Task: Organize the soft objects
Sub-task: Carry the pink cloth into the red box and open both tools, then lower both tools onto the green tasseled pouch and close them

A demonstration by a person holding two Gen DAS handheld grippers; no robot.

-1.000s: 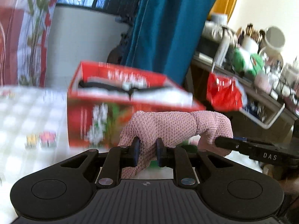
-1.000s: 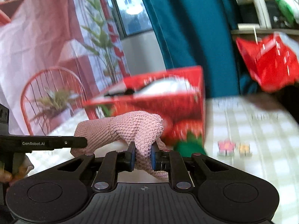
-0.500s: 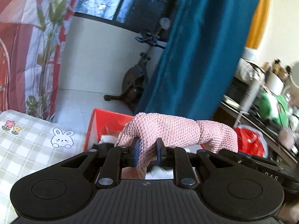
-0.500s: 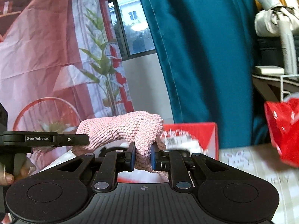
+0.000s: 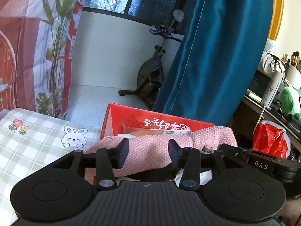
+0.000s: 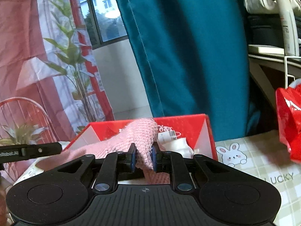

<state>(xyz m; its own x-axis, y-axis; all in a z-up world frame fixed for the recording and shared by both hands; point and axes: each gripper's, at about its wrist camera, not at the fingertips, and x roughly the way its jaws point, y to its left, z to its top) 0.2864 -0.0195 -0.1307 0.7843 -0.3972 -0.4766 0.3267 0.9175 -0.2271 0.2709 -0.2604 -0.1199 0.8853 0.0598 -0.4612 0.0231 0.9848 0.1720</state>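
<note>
L gripper (image 5: 148, 150): jaws just opened, stand apart; pink knit cloth (image 5: 150, 150) lies slack betw. them
R gripper (image 6: 143, 157): jaws eased slightly, pads seem to still pinch the cloth
Cloth: draped over open red box (image 5: 131, 118), on checked tablecloth (image 5: 28, 141)
Behind: teal curtain (image 5: 207, 56)
</note>
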